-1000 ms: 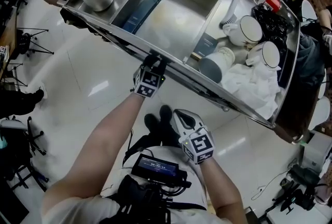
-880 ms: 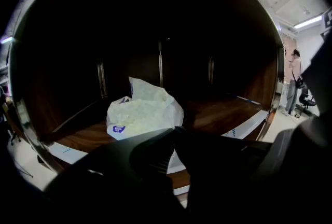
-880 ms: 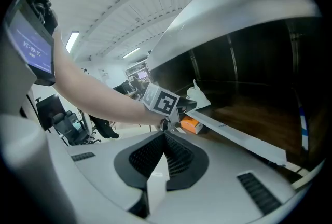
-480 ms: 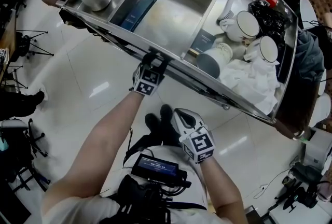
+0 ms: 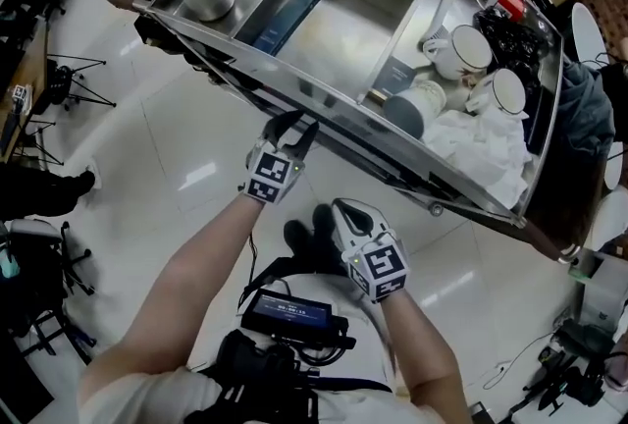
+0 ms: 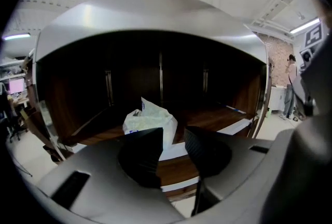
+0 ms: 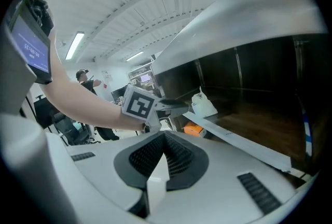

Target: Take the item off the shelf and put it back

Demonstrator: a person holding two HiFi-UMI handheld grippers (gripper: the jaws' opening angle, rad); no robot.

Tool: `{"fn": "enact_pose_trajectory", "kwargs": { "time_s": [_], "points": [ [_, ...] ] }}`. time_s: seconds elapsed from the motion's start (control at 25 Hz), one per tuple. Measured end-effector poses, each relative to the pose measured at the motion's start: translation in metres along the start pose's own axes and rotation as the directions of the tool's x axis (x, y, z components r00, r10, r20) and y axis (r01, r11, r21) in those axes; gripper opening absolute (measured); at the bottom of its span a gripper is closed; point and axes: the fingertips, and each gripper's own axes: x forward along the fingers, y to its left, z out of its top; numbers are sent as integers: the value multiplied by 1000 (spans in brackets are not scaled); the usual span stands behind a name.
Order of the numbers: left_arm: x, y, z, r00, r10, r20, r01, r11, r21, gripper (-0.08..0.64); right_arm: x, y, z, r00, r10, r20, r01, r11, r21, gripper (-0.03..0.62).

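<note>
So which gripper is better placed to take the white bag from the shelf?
Left: the left gripper faces the white bag, jaws just opened with nothing between them; the right gripper is shut, farther back.

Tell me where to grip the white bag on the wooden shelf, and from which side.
I'd pinch the white bag at its tapered top: it stands upright and narrows there. Come level from the open front of the wooden shelf; the metal top covers it above. The left hand-held gripper, jaws just opened and empty, faces it.
</note>
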Motion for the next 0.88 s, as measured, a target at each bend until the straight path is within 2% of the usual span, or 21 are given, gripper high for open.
{"fn": "enact_pose_trajectory", "kwargs": {
  "time_s": [0.16,0.32,0.48,0.64,0.88],
  "points": [
    [-30,-8,9,1000,-21,15,20,1000,14,141,1,7,7,1000,8,20,-8,1000,-14,6],
    [-61,-16,23,999,-32,35,32,999,19,101,0,16,11,999,18,32,-17,999,-30,7],
    [-95,-25,45,994,-46,98,46,999,3,61,1,24,15,998,31,46,-29,998,-51,7],
    [-131,-32,65,987,-35,156,37,999,-10,37,2,35,25,997,55,62,-49,995,-89,7],
    [-176,-32,77,981,-22,195,27,999,-27,34,2,54,45,991,102,83,-90,985,-144,6]
  ]
}}
